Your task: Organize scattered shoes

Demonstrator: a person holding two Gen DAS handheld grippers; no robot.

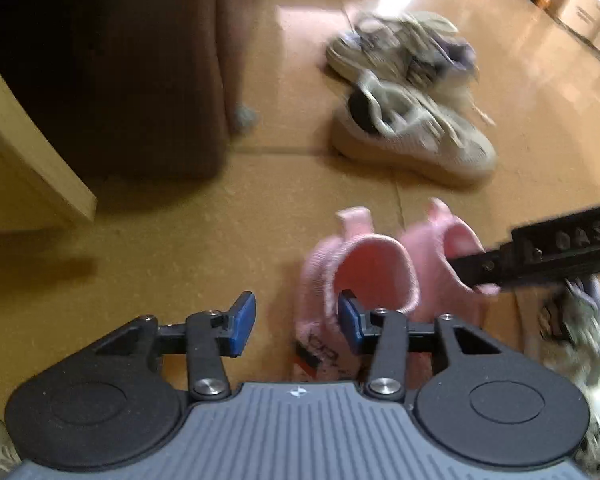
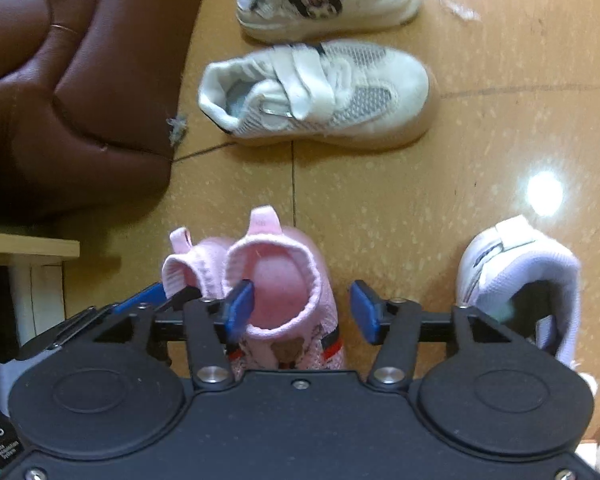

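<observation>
Pink shoe (image 2: 288,288) between right hand-held gripper (image 2: 302,312) fingers.

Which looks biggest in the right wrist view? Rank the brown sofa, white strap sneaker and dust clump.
1. brown sofa
2. white strap sneaker
3. dust clump, far the smallest

All three lie about equally far away.

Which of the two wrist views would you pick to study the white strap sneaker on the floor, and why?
The right wrist view: the white strap sneaker lies sharp and whole there, showing its strap, mesh panels and tan sole, beside the brown sofa. In the left wrist view, the same sneaker appears farther off and smeared by motion blur, so details are lost.
</observation>
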